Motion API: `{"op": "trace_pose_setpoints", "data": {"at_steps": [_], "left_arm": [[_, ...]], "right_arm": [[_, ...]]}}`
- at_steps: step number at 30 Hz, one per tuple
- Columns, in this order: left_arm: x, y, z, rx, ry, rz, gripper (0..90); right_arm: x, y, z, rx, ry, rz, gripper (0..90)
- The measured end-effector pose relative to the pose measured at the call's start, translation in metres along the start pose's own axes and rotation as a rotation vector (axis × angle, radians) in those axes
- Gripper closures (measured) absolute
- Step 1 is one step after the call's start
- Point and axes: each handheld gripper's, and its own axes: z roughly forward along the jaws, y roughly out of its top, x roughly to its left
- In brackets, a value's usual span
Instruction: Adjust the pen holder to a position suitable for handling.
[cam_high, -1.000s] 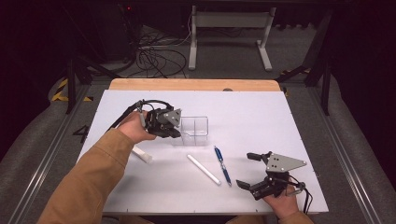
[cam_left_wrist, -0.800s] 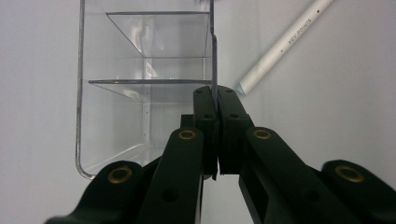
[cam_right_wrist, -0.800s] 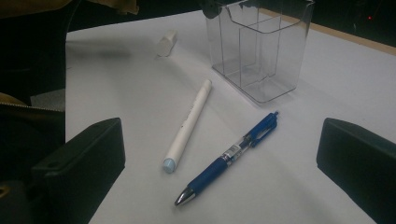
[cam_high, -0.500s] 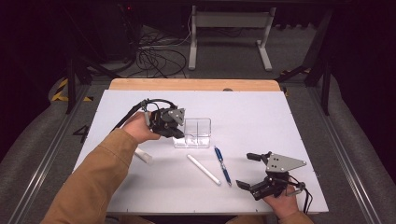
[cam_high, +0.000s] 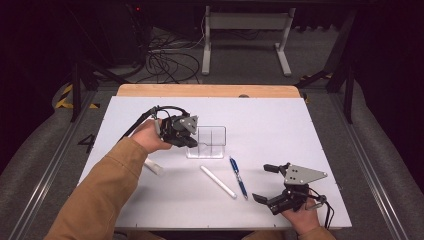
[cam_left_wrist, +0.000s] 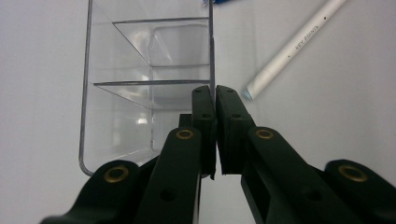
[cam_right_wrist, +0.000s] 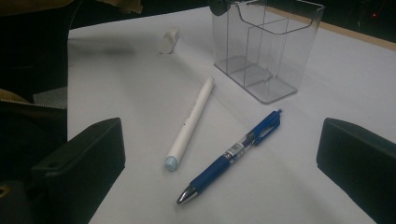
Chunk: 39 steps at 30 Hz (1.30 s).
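Observation:
A clear plastic divided container (cam_high: 211, 142) stands mid-table. My left gripper (cam_high: 192, 141) is shut on its left wall; in the left gripper view the two pads (cam_left_wrist: 215, 95) pinch the thin clear wall of the container (cam_left_wrist: 140, 93) between them. A white pen (cam_high: 218, 181) and a blue pen (cam_high: 238, 176) lie side by side in front of the container. My right gripper (cam_high: 265, 183) rests at the front right, open, with nothing between its jaws. In the right gripper view both the white pen (cam_right_wrist: 191, 121) and the blue pen (cam_right_wrist: 233, 151) lie ahead of it, and the container (cam_right_wrist: 266, 46) stands beyond.
A small white object (cam_high: 152, 166) lies by the left forearm, partly hidden under the sleeve; the same white object (cam_right_wrist: 168, 41) is in the right gripper view. The white mat (cam_high: 300, 130) has bare room at the right and the back. A wooden strip (cam_high: 207, 90) runs along the far edge.

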Motion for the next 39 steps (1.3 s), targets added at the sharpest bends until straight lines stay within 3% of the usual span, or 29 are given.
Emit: {"op": "trace_pose_setpoints", "data": {"at_steps": [3, 9, 10, 18, 22, 26, 35, 39], "left_arm": [[0.000, 0.000, 0.000, -0.002, 0.014, -0.005, 85.5], [0.001, -0.002, -0.001, -0.024, 0.004, -0.031, 84.8], [0.001, -0.003, -0.002, -0.029, 0.009, -0.036, 80.9], [-0.003, -0.010, -0.026, -0.162, 0.055, -0.101, 68.8], [-0.010, -0.016, -0.039, -0.226, 0.045, -0.155, 62.6], [-0.025, -0.027, -0.050, -0.318, 0.024, -0.222, 57.5], [-0.076, -0.055, -0.060, -0.464, 0.100, -0.329, 42.9], [-0.093, -0.064, -0.060, -0.546, 0.112, -0.359, 39.4]], "right_arm": [[0.000, 0.000, 0.000, 0.001, 0.001, -0.002, 1.6], [0.000, 0.000, 0.000, 0.001, 0.001, -0.003, 1.6], [0.000, 0.000, 0.000, 0.000, 0.002, -0.004, 1.7], [0.001, 0.001, 0.000, -0.001, -0.002, -0.007, 1.7], [0.001, 0.001, -0.001, -0.004, -0.006, -0.008, 1.6], [0.002, 0.003, -0.002, -0.011, -0.019, -0.012, 1.5], [0.002, 0.008, -0.002, -0.029, -0.038, -0.013, 0.0], [0.001, 0.009, -0.002, -0.037, -0.039, -0.005, 0.0]]}}
